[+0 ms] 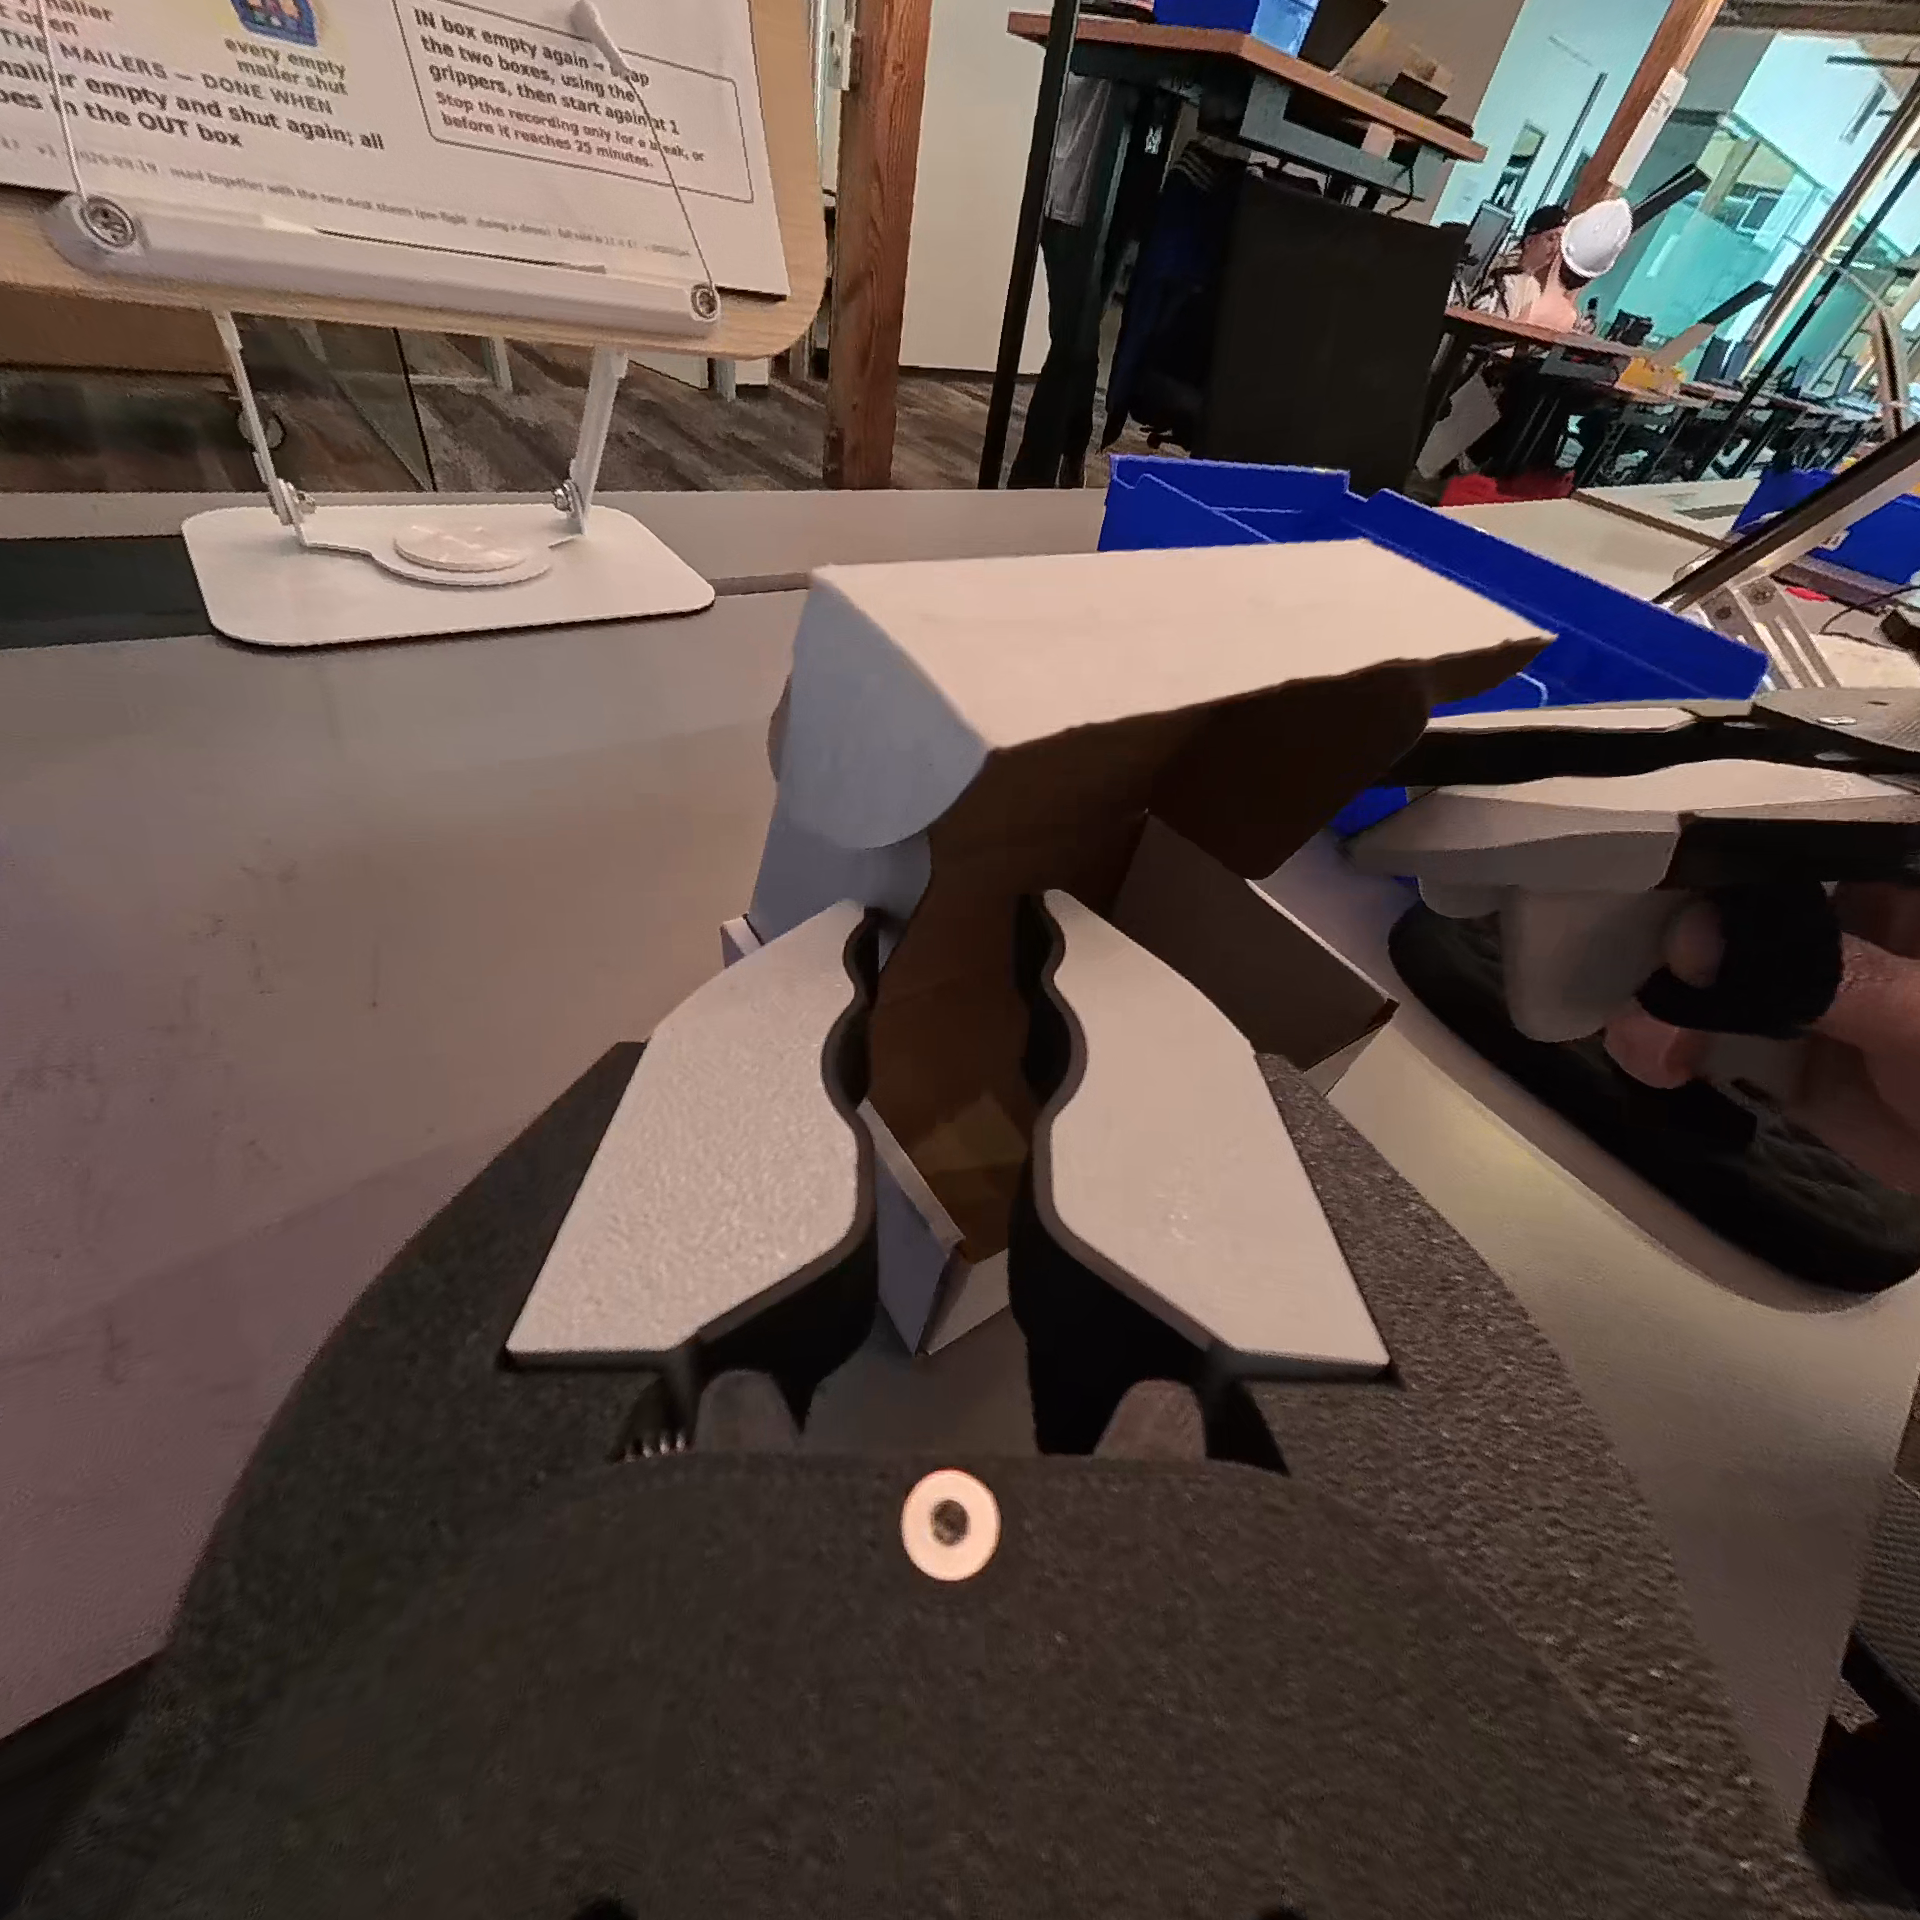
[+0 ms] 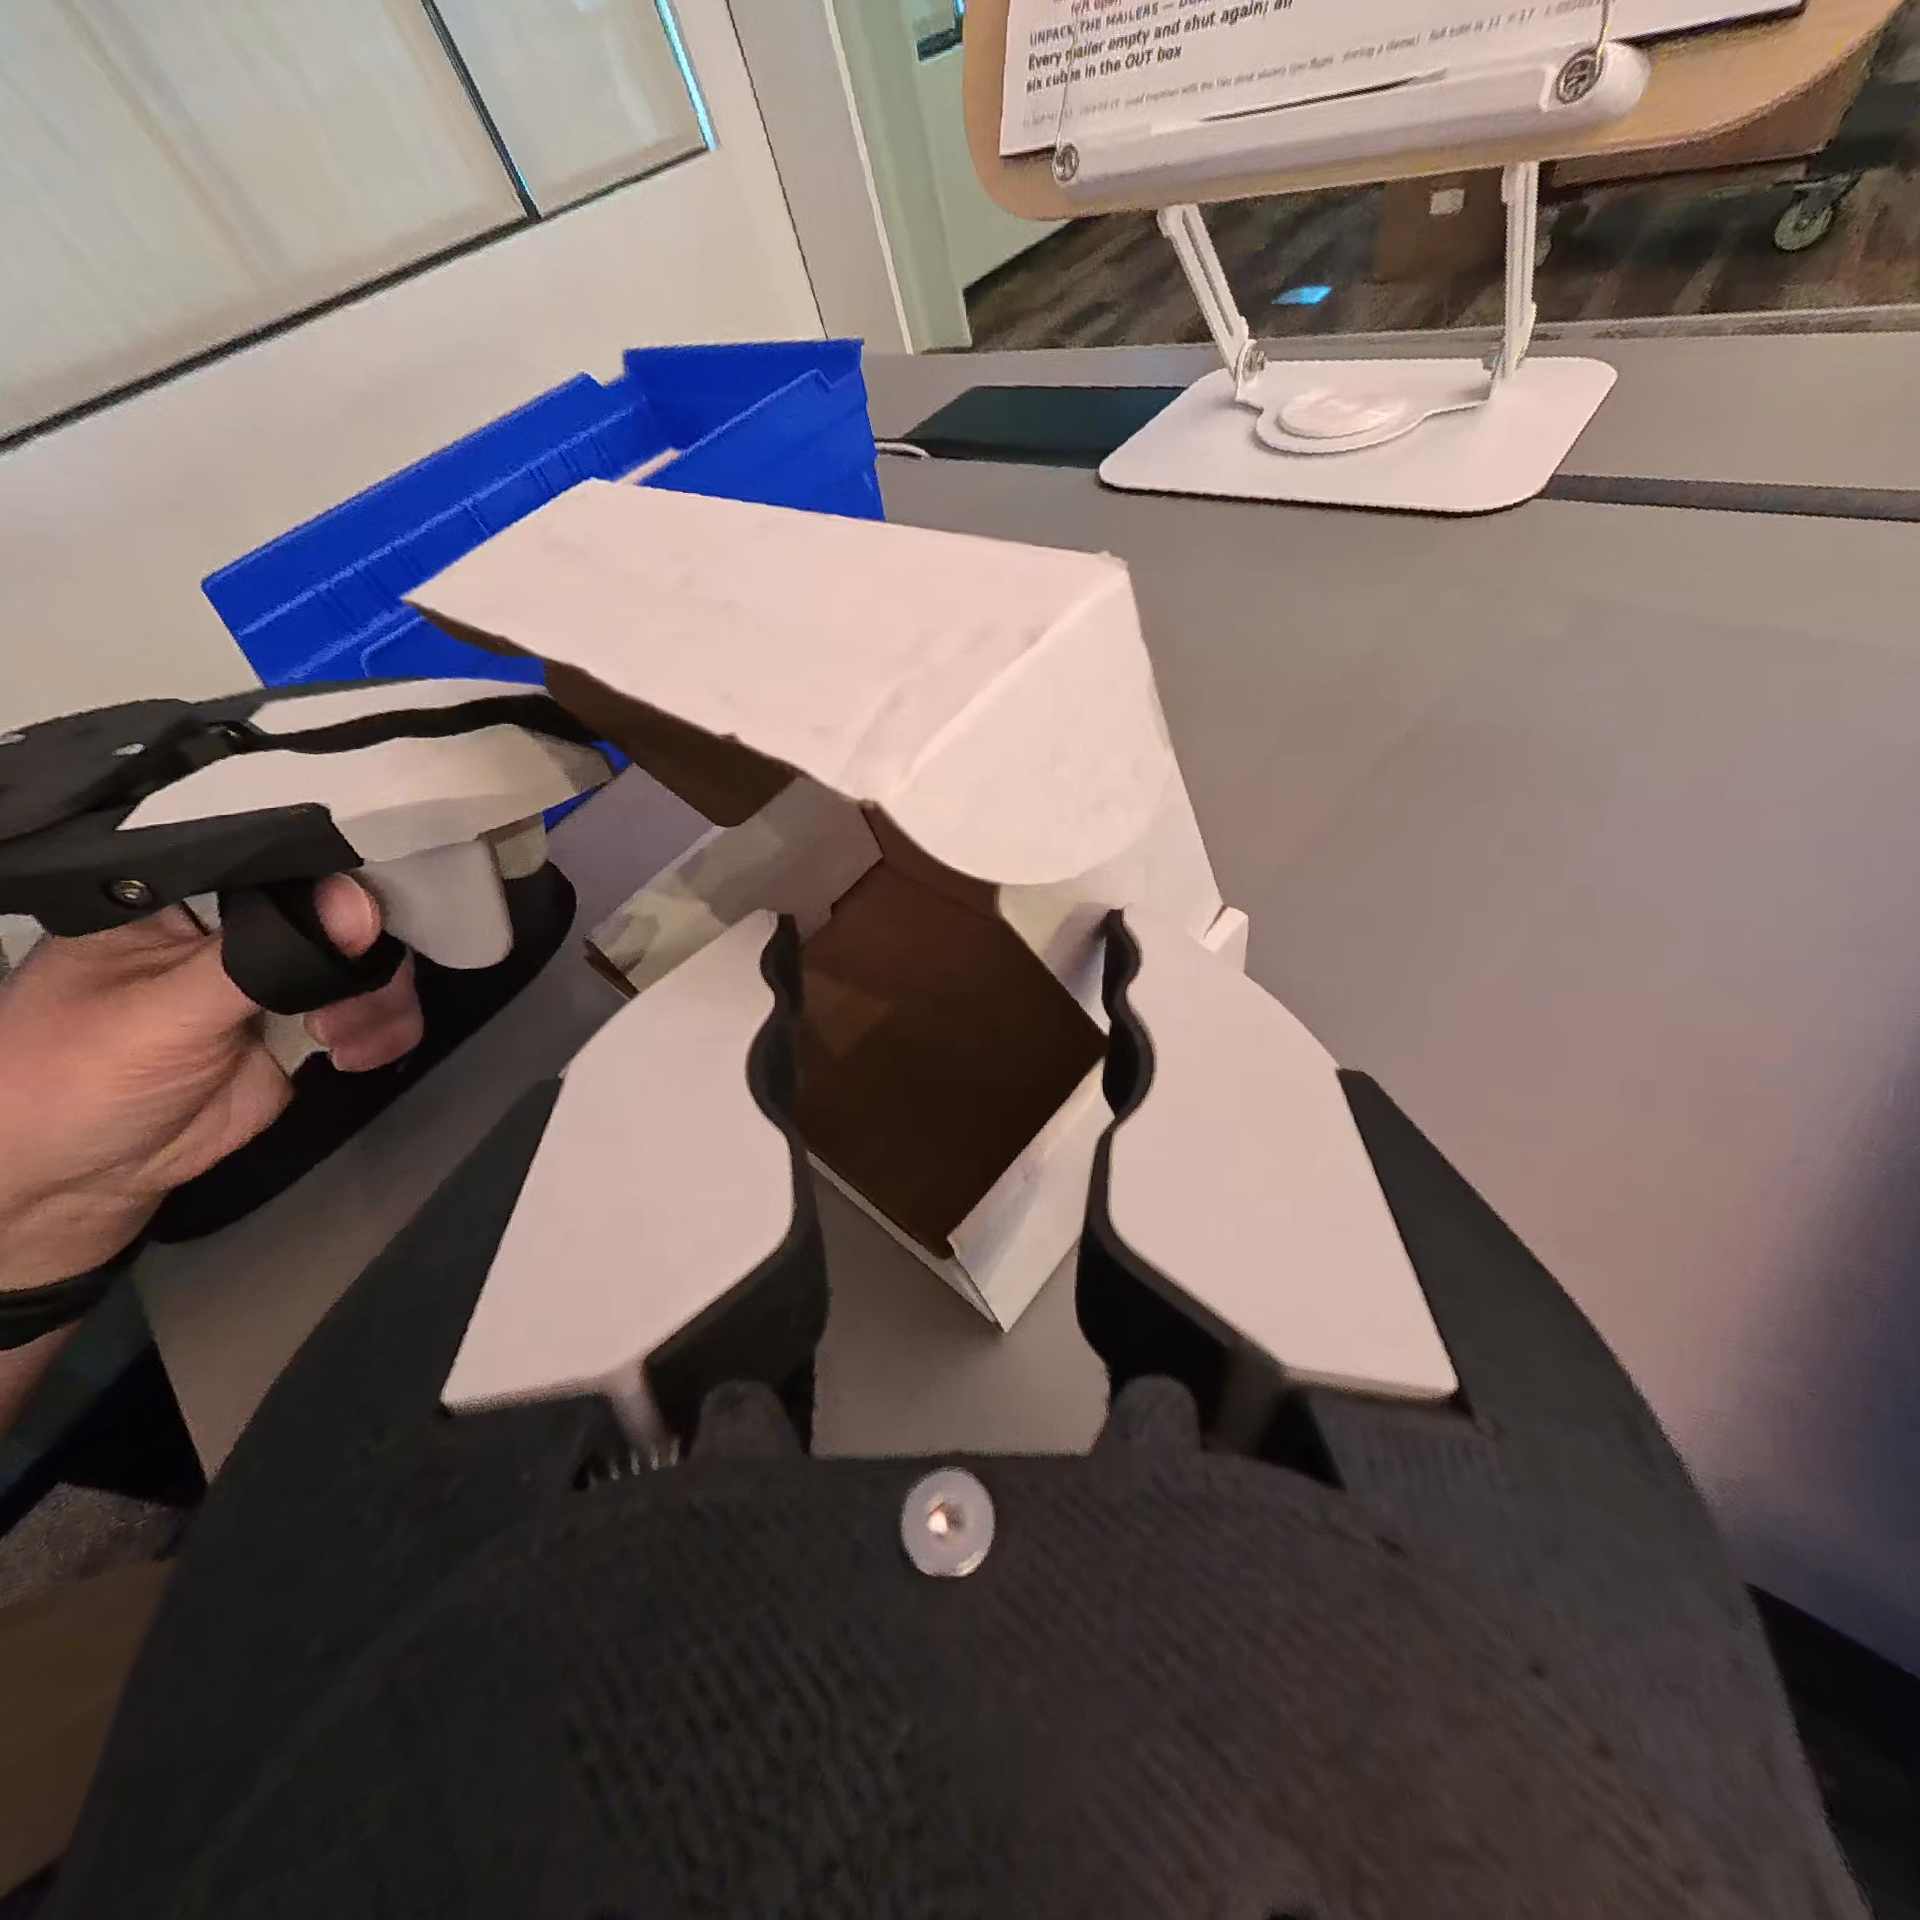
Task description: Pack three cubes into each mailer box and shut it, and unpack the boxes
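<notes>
White mailer box (image 1: 1091, 665) on grey counter (image 1: 364, 831), lid raised (brown inside), left gripper (image 1: 945, 914) and right gripper (image 2: 951, 935) each released, straddling box walls, blue bin (image 2: 499, 520) behind.

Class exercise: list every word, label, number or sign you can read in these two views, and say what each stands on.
Printed sheet clipped to the white stand: several lines of print and a small picture. I do not quote its wording; the finest line along the bottom is too small to read.
Mailer box: no writing visible.
Blue bin: no writing visible.
</notes>
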Demonstrator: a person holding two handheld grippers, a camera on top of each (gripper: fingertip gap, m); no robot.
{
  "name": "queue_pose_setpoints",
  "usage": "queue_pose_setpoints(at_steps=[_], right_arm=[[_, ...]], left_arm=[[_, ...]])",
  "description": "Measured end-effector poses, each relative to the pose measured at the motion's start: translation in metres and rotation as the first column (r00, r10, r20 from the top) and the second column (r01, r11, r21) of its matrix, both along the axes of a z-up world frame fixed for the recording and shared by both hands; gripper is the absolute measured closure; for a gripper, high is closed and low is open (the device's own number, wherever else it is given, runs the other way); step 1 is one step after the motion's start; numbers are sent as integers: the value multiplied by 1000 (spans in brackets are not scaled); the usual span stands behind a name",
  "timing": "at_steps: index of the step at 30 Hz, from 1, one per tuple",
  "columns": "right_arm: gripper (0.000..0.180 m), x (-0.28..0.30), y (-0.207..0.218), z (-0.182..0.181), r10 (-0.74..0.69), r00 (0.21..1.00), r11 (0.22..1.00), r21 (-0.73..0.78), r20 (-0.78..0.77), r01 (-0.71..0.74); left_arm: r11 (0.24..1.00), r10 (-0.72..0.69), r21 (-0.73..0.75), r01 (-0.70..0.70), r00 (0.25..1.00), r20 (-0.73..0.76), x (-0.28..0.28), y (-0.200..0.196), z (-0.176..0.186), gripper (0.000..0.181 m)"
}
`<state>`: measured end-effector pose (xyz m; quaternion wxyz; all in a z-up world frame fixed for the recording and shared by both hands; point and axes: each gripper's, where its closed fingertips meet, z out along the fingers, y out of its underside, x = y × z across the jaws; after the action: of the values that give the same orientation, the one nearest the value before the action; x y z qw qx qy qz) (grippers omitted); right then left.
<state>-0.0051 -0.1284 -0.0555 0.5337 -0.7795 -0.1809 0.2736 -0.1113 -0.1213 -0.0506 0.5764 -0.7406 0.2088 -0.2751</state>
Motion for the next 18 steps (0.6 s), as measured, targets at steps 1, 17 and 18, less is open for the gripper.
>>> queue_pose_setpoints(at_steps=[1,17,18], right_arm=[[123,-1,-1,1,6,1000,1000,9,-8,-6],[116,-2,-11,-27,44,982,996,68,184,-57],[116,-1,-11,-29,53,984,996,56,171,-63]], left_arm=[[1000,-3,0,3,1000,-2,0,0,-1,155],[998,-42,-40,39,996,-75,6,-10,-20,153],[998,-58,-43,55,996,-65,6,-12,-19,154]])
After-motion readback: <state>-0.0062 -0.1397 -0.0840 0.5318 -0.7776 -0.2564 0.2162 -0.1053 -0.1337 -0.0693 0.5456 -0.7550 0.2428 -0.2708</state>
